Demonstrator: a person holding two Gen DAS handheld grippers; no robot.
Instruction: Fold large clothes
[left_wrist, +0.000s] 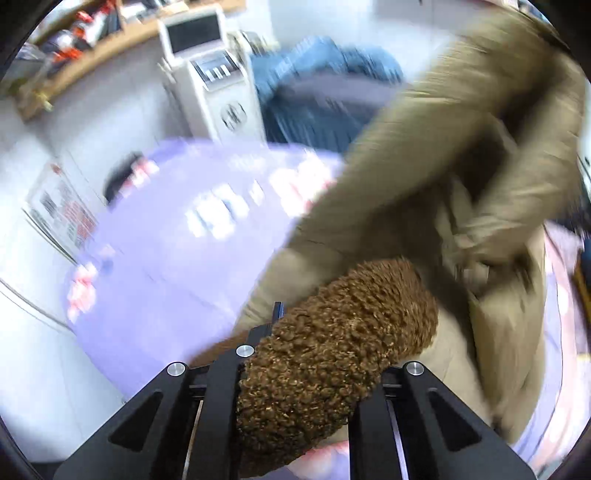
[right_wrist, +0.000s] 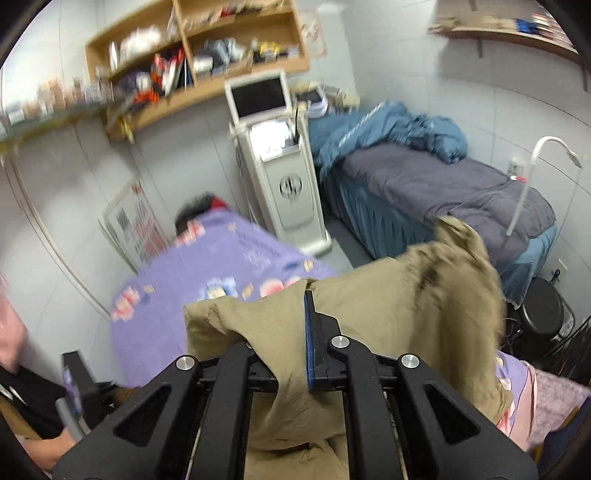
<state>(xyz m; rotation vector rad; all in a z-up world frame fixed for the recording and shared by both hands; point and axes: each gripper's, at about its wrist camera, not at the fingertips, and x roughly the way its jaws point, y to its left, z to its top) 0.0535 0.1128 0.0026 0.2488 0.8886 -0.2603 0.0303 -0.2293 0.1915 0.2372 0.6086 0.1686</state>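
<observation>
Holding: left gripper (left_wrist: 314, 354) clamps khaki coat's (left_wrist: 461, 140) brown fleece collar (left_wrist: 332, 350); right gripper (right_wrist: 291, 332) pinches coat fabric at 12 o'clock.

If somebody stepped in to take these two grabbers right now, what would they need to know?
Left gripper: shut on the coat's brown fleece collar.
Right gripper: shut on the khaki coat fabric.
The coat is lifted above the purple bedspread; the frames are blurred, so it looks mid-swing.
Done: both ends are gripped. No fold is visible.
Left: lay it flat on the bedspread, then fold.
</observation>
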